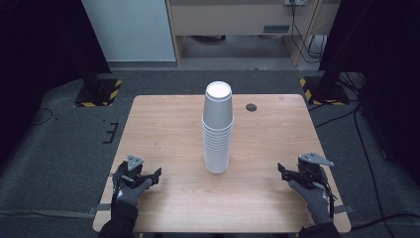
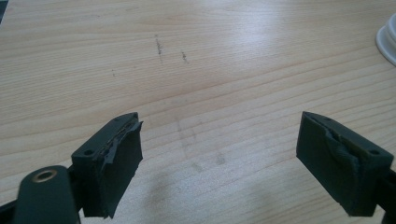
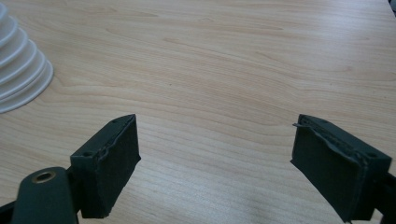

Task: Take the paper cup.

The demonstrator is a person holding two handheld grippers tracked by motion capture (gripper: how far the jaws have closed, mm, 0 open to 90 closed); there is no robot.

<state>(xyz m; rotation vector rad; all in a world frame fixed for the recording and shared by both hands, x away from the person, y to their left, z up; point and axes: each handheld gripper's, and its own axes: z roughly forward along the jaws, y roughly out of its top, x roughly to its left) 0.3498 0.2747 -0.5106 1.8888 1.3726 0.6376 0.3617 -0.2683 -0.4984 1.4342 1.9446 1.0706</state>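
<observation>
Standing between both fingers: cup stack (image 1: 217, 130)

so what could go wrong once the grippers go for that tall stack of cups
The stack of cups is tall and narrow, standing upside down in the middle of the table, so a sideways knock from either gripper could topple it. The cups are tightly nested, so a grab may lift several together. The left gripper and right gripper are both open and well apart from it.

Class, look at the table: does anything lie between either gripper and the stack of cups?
Nothing visible does. Bare table separates the left gripper and the right gripper from the cup stack. Both stand open.
</observation>
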